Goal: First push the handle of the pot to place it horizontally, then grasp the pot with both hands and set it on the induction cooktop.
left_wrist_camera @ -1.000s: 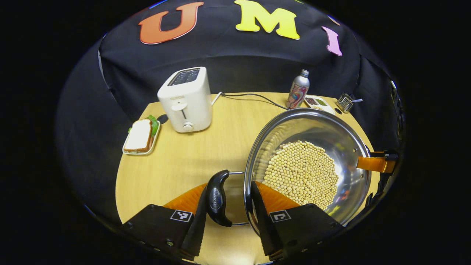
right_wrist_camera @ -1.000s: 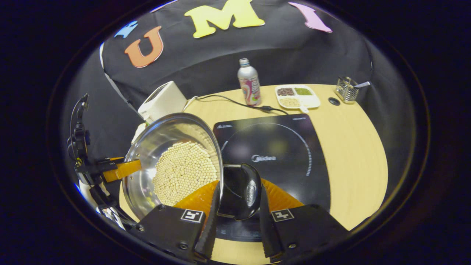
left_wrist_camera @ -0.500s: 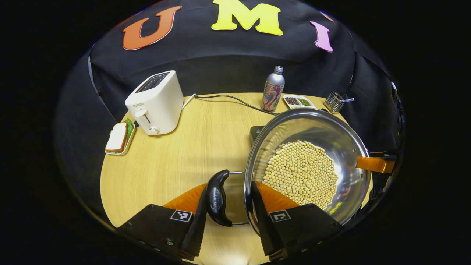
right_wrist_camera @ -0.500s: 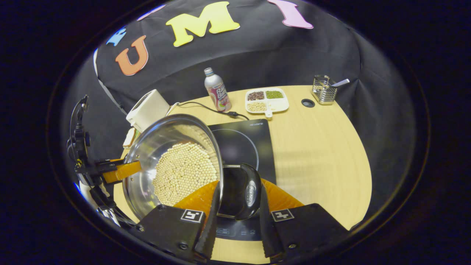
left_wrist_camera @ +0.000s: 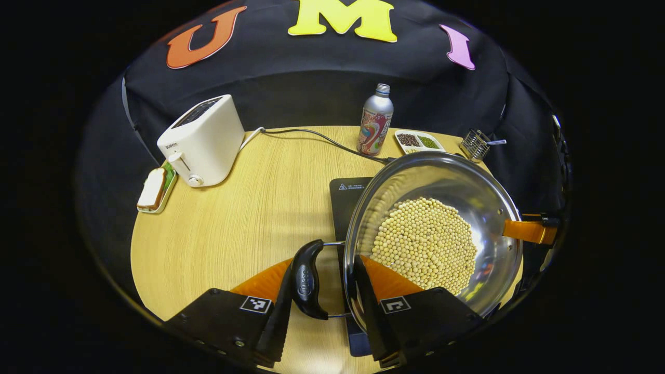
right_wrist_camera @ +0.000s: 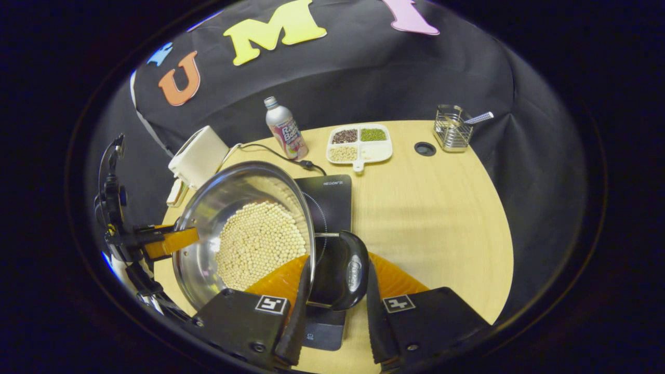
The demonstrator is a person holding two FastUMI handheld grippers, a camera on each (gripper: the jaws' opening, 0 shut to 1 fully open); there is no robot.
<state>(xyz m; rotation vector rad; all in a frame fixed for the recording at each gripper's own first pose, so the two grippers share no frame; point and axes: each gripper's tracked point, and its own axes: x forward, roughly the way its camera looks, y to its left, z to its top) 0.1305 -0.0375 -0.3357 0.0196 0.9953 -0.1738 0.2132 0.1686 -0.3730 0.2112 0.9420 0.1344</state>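
Carry stage. Pot [left_wrist_camera: 434, 234] of beans raised over induction cooktop [left_wrist_camera: 347, 193]; handles already horizontal, set-down remaining. Left gripper [left_wrist_camera: 322, 291] clamped across rim and left handle [left_wrist_camera: 306, 279] at 6 o'clock; right gripper [right_wrist_camera: 335, 283] clamped likewise on right handle [right_wrist_camera: 348, 270]. Wooden table [right_wrist_camera: 441, 218]: toaster [left_wrist_camera: 201, 140] at 10 o'clock, bottle [left_wrist_camera: 375, 120] at 12.

Print in view, little of it legible to me

I see a small brand word on the toaster [left_wrist_camera: 200, 140], a warning triangle with fine print on the cooktop [left_wrist_camera: 345, 200] corner, a printed bottle [left_wrist_camera: 375, 122] and an oval logo on each pot [left_wrist_camera: 441, 176] handle [left_wrist_camera: 306, 280], all too small to read. The left gripper [left_wrist_camera: 323, 267] and right gripper [right_wrist_camera: 336, 270] carry square coded markers.
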